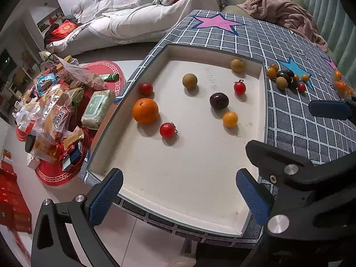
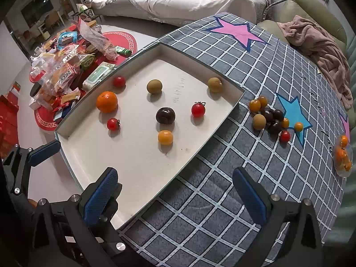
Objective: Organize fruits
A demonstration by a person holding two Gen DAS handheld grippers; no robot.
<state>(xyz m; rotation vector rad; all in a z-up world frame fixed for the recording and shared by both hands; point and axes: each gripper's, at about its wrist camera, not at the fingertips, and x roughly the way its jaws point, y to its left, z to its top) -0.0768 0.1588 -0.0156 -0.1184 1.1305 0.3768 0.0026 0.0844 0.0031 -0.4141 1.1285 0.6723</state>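
The fruits are split between two places. Eight lie scattered in the white tray (image 2: 73,142): a big orange (image 2: 107,101) at its left, three red cherry tomatoes (image 2: 198,109), two tan longans (image 2: 154,86), a dark plum (image 2: 165,115) in the middle and a small yellow-orange fruit (image 2: 165,137) nearest me. The rest sit in a loose pile (image 2: 270,116) on the checked cloth (image 2: 222,211) of the tabletop, just right of the tray's far right corner, with a clear bag of oranges (image 2: 343,155) further right at the cloth's edge.

What worries me is how round everything is. The pile's fruits touch one another, so I judge that closing on one would nudge its neighbours and send them rolling across the cloth, maybe off the tabletop. Inside the tray the bare floor gives no grip either; anything dropped from height would likely roll into the others. The tomatoes look soft, and a hard squeeze could split one.

My right fingers (image 2: 175,193) are spread wide and hold nothing, hanging over the near edge of the tray and the cloth, with the pile well apart, far and to the right. My left fingers (image 1: 178,191) are likewise spread and empty, over the tray's near end, the small yellow-orange fruit the closest ahead.
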